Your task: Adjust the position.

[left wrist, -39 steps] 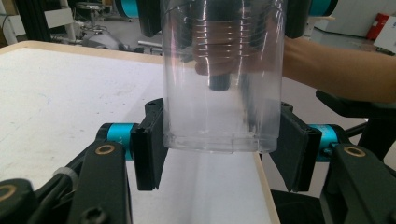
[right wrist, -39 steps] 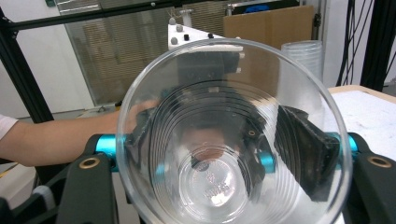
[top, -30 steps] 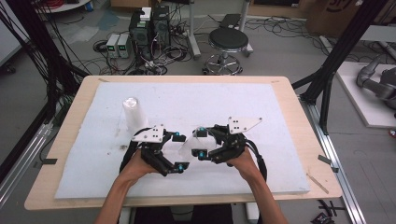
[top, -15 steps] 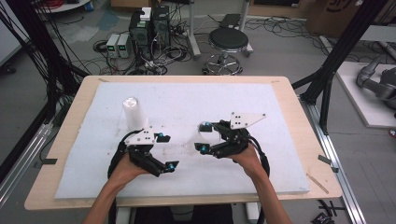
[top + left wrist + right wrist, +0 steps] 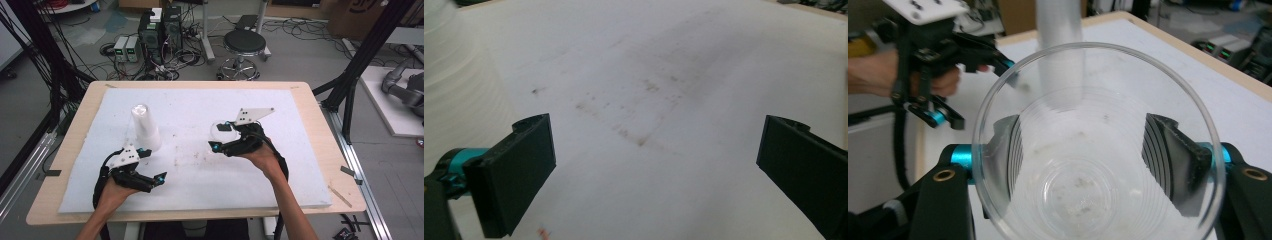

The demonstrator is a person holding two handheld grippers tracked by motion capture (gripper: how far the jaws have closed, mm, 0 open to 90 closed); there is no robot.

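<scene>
The right gripper (image 5: 1088, 155) clamps a clear plastic cup (image 5: 1095, 145) above the table (image 5: 310, 100). The left gripper (image 5: 659, 165), jaws wide apart and empty, hovers near a stack of cups (image 5: 145, 127).

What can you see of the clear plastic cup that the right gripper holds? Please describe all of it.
The clear plastic cup is see-through, with fine ridges around its wall, a smooth round rim and a flat round bottom. It looks empty, with faint smudges inside. The right gripper is shut on it, one black jaw on each side of its wall, and its mouth faces the right gripper view's camera. In the high view it is held above the white mat, apart from the stack of cups.
</scene>
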